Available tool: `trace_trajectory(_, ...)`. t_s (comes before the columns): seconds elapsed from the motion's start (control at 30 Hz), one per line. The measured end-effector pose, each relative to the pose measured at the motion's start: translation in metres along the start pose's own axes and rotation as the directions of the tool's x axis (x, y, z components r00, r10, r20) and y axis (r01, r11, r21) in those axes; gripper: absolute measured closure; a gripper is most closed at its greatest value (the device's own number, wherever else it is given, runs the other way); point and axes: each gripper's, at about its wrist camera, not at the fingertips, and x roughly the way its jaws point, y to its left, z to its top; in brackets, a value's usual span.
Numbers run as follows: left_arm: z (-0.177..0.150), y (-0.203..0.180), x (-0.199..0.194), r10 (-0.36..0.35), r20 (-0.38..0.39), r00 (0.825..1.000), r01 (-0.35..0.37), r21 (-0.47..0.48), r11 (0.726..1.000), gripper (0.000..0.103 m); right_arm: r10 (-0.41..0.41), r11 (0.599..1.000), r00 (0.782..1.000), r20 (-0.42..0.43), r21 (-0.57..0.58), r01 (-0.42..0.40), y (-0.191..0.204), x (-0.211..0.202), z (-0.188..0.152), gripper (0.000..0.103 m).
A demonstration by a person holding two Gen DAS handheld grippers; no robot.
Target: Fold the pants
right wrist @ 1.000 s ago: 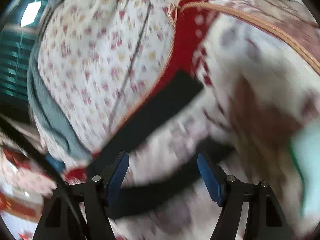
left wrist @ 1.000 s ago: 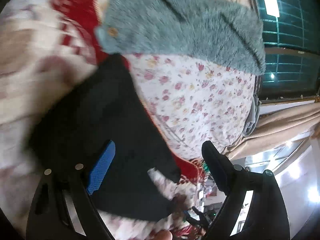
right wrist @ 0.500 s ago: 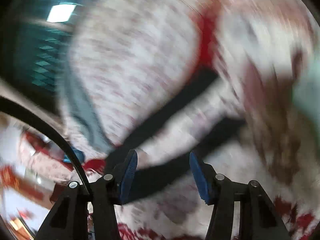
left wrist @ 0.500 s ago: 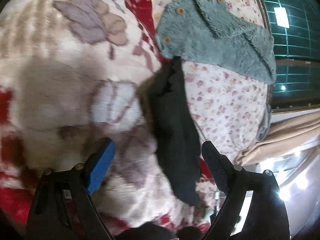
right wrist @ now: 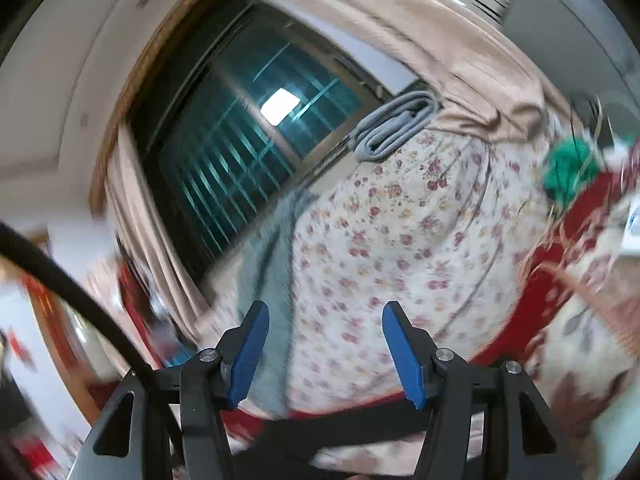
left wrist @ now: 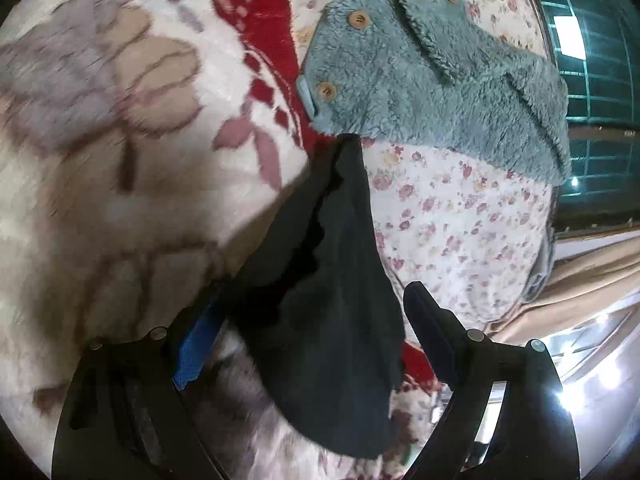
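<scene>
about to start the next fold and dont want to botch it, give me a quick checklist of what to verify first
1. Left gripper has jaws wide apart around the black pants; the cloth lies between them, not pinched: not ok.
2. Right gripper has open jaws with nothing between them; a dark strip shows only below them: not ok.
3. Pants flat: bunched, with a wavy edge, in the left wrist view: not ok.
4. Pants clear of the teal fleece jacket: the far tip reaches its lower edge, touching or not cannot be told: cannot tell.
5. Full garment outline in view: neither camera shows it: cannot tell.
6. Right wrist view sharp: blurred, aimed at the window: not ok.
</scene>
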Motion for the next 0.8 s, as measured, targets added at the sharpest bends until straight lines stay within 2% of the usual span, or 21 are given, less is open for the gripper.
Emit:
trace_trajectory(0.03, -0.001, -0.003, 0.002, 0.012, 0.011, 1.000, -0.012, 0.015, 1.000, 0.016, 0.015, 0.998, 1.000, 0.004, 0.057, -0.016, -0.002, 0.002, 0.005, 0.046)
trace_trajectory(0.1, -0.006, -0.008, 0.006, 0.053, 0.012, 0.999, -0.054, 0.057, 0.997, 0.047, 0.071, 0.980, 0.997, -0.014, 0.189, -0.067, -0.006, 0.005, 0.013, 0.046)
trace_trajectory(0.13, -0.011, -0.012, 0.010, 0.125, -0.005, 0.992, -0.123, 0.107, 0.987, 0.070, 0.079, 0.973, 0.996, -0.048, 0.222, -0.066, -0.006, 0.006, 0.014, 0.046)
trace_trajectory(0.17, -0.016, -0.015, 0.010, 0.180, 0.014, 0.984, -0.180, 0.147, 0.973, 0.084, 0.080, 0.969, 0.988, -0.131, 0.243, -0.046, -0.007, 0.009, 0.014, 0.046)
trace_trajectory(0.2, -0.018, -0.017, 0.009, 0.197, 0.023, 0.980, -0.198, 0.167, 0.966, 0.087, 0.059, 0.974, 0.979, -0.197, 0.228, -0.013, -0.008, 0.012, 0.011, 0.047)
trace_trajectory(0.23, -0.021, -0.019, 0.005, 0.199, 0.032, 0.980, -0.201, 0.188, 0.961, 0.092, -0.068, 0.982, 0.954, -0.292, 0.152, 0.116, -0.009, 0.015, 0.006, 0.048)
trace_trajectory(0.27, -0.023, -0.021, 0.001, 0.194, 0.042, 0.980, -0.198, 0.200, 0.960, 0.095, -0.170, 0.973, 0.921, -0.352, 0.087, 0.213, -0.013, 0.018, -0.003, 0.049)
trace_trajectory(0.3, -0.027, -0.028, -0.008, 0.168, 0.068, 0.983, -0.179, 0.230, 0.957, 0.095, -0.300, 0.939, 0.840, -0.452, 0.016, 0.343, -0.029, 0.026, -0.017, 0.049)
trace_trajectory(0.33, -0.030, -0.034, -0.014, 0.159, 0.092, 0.983, -0.177, 0.256, 0.950, 0.096, -0.333, 0.911, 0.768, -0.547, 0.022, 0.411, -0.056, 0.032, -0.037, 0.048)
trace_trajectory(0.37, -0.033, -0.040, -0.020, 0.152, 0.115, 0.982, -0.179, 0.278, 0.944, 0.100, -0.329, 0.889, 0.722, -0.609, 0.058, 0.454, -0.081, 0.034, -0.054, 0.048)
trace_trajectory(0.43, -0.041, -0.049, -0.034, 0.125, 0.149, 0.981, -0.165, 0.296, 0.941, 0.099, -0.343, 0.818, 0.656, -0.672, 0.129, 0.560, -0.127, 0.034, -0.085, 0.049)
trace_trajectory(0.47, -0.044, -0.050, -0.038, 0.119, 0.158, 0.980, -0.162, 0.295, 0.942, 0.099, -0.326, 0.802, 0.658, -0.679, 0.170, 0.573, -0.143, 0.034, -0.094, 0.049)
trace_trajectory(0.5, -0.047, -0.051, -0.044, 0.108, 0.169, 0.980, -0.155, 0.295, 0.943, 0.099, -0.306, 0.797, 0.675, -0.671, 0.207, 0.567, -0.151, 0.033, -0.099, 0.049)
trace_trajectory(0.57, -0.052, -0.051, -0.052, 0.075, 0.178, 0.981, -0.125, 0.286, 0.950, 0.100, -0.274, 0.784, 0.739, -0.615, 0.302, 0.542, -0.164, 0.033, -0.102, 0.049)
trace_trajectory(0.6, -0.054, -0.049, -0.053, 0.063, 0.182, 0.981, -0.113, 0.278, 0.954, 0.100, -0.262, 0.782, 0.748, -0.609, 0.320, 0.534, -0.170, 0.036, -0.103, 0.049)
trace_trajectory(0.63, -0.055, -0.046, -0.056, 0.053, 0.186, 0.981, -0.103, 0.267, 0.958, 0.100, -0.252, 0.776, 0.751, -0.610, 0.336, 0.533, -0.176, 0.041, -0.105, 0.049)
trace_trajectory(0.67, -0.055, -0.043, -0.056, 0.055, 0.194, 0.980, -0.105, 0.258, 0.960, 0.100, -0.253, 0.772, 0.752, -0.608, 0.342, 0.536, -0.181, 0.045, -0.105, 0.062)
trace_trajectory(0.7, -0.055, -0.040, -0.057, 0.059, 0.201, 0.978, -0.108, 0.243, 0.964, 0.100, -0.275, 0.768, 0.747, -0.605, 0.329, 0.549, -0.183, 0.046, -0.102, 0.091)
trace_trajectory(0.8, -0.049, -0.025, -0.056, 0.055, 0.205, 0.977, -0.092, 0.175, 0.980, 0.100, -0.370, 0.771, 0.721, -0.585, 0.240, 0.590, -0.166, 0.049, -0.092, 0.095)
